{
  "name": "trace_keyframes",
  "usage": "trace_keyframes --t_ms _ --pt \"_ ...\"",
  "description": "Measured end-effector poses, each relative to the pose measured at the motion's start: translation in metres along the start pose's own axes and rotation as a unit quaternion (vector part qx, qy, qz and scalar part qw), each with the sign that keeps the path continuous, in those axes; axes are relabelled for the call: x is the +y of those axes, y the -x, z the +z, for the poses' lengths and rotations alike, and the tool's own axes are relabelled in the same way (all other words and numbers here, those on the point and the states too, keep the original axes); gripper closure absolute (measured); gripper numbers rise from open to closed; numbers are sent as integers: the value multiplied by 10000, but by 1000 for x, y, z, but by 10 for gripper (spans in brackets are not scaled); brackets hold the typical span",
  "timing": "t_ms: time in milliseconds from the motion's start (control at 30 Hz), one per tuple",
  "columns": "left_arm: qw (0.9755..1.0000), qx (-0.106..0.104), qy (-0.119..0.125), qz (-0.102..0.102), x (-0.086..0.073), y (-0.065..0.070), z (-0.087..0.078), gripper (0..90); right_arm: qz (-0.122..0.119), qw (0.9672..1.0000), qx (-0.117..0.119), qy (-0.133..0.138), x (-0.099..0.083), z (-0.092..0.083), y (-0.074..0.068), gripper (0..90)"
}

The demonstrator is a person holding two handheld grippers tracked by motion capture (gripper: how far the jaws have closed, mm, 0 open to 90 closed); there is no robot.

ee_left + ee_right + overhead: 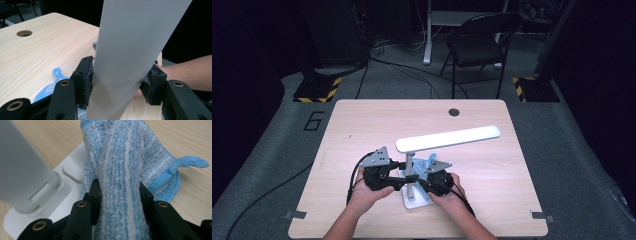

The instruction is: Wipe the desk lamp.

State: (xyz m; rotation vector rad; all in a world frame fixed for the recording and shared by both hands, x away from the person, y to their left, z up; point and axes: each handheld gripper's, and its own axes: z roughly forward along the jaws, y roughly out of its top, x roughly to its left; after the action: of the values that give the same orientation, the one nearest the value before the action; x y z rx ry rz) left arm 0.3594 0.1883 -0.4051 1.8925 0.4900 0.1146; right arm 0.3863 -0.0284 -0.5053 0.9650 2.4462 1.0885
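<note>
A desk lamp stands at the table's front middle, with a long white head (449,138), a silver post (410,172) and a white base (414,202). My left gripper (399,181) comes in from the left and is shut on the post (130,50); its pads (87,75) press both sides, as the left gripper (117,80) view shows. My right gripper (424,172) is shut on a blue-and-white striped cloth (120,170), bunched between the jaws of the right gripper (120,195). The cloth hangs over the edge of the lamp base (62,192), beside the post (20,170).
The wooden table (362,125) has a round cable hole (454,112) near its far edge. A black folding chair (479,42) and floor cables lie beyond it. A forearm (190,72) lies behind the post.
</note>
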Motion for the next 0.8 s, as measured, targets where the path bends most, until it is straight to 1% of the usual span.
trace_keyframes --t_ms 33,67,133,167,233,300,333,400,433,500,533,567,633,700,733,767,800 --pt "10000 0 4 -3 0 0 0 493 1 10000 17 -28 2 1 1 652" --pt "10000 -5 3 -2 0 0 0 492 1 10000 -18 -43 4 3 3 652" --pt "10000 -14 1 -5 0 0 0 492 68 10000 -28 -29 7 7 6 652" --pt "10000 -15 2 -5 0 0 0 492 47 10000 -64 -10 8 9 8 652" --pt "10000 -20 -1 -4 0 0 0 492 78 9999 -65 19 9 11 9 652" --pt "10000 -23 3 -7 0 -1 0 491 171 9998 -98 23 14 16 14 651" --pt "10000 -26 2 -6 0 -1 0 492 172 9997 -146 47 16 18 15 651" --pt "10000 -27 4 -8 0 -1 0 491 179 9997 -136 54 18 21 18 650" --pt "10000 -33 2 -10 0 -1 0 491 211 9996 -199 57 20 23 19 650" --pt "10000 -33 4 -8 0 -1 0 491 237 9995 -185 58 21 24 20 650" --pt "10000 -26 14 -26 -1 0 0 492 275 9994 -224 51 25 28 23 649" --pt "10000 -42 1 9 -1 -1 -1 491 315 9991 -262 52 26 29 24 650" --pt "10000 -53 9 -10 -1 -1 -1 492 353 9990 -280 49 30 33 26 649" --pt "10000 -25 26 -8 -1 -1 -1 492 314 9992 -262 44 31 34 29 649" --pt "10000 -49 39 -54 -1 -1 0 492 340 9990 -293 25 33 35 30 649" --pt "10000 -56 43 -24 -1 -2 -1 492 340 9990 -295 -2 36 38 32 648" --pt "10000 -58 39 -19 -1 -2 -1 492 418 9987 -306 -12 36 38 32 648"
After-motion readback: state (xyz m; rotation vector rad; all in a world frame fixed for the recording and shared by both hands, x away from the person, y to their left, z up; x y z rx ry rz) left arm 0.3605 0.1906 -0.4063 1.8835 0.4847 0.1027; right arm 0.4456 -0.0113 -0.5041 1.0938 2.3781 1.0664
